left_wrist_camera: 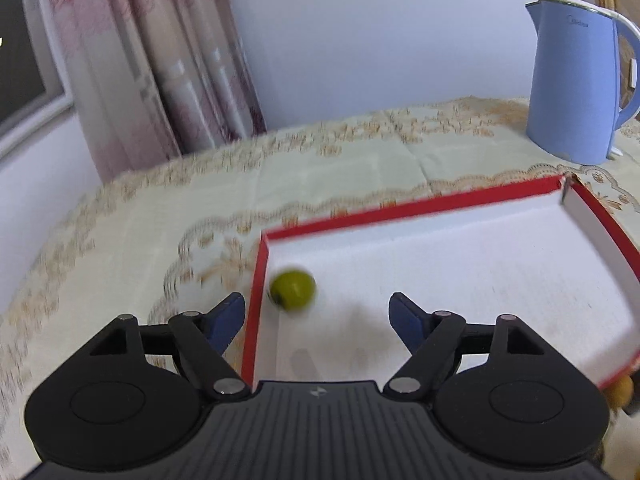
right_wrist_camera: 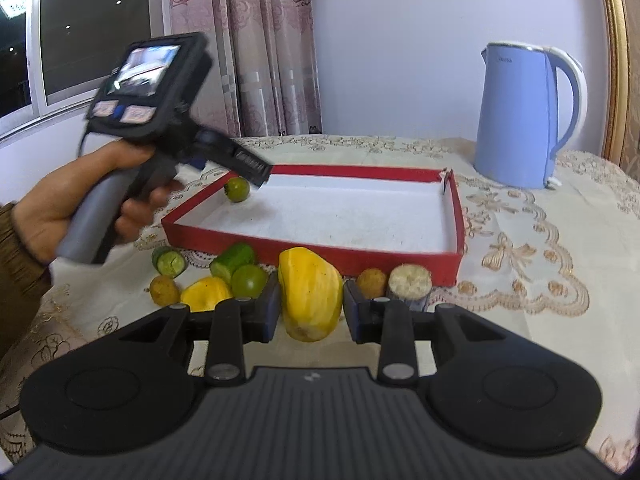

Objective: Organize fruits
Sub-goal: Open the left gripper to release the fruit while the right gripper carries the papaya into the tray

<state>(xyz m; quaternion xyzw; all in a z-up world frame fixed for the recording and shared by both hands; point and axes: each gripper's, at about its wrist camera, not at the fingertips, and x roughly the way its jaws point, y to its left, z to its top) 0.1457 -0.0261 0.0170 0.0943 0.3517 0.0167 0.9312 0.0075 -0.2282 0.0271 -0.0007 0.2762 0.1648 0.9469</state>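
One green fruit lies in my red tray.
My left fingers are spread empty above it; my right fingers straddle the yellow fruit, not quite touching.

A pale bluish-white wall stands behind a table covered with a cream tablecloth that has a tan floral lace pattern. A pink patterned curtain hangs at the left of the wall, beside a white-framed window whose dark glass reflects a few small ceiling lights. A light blue kettle stands upright at the back right of the table, and a gold-coloured frame runs up the right edge of the right wrist view.
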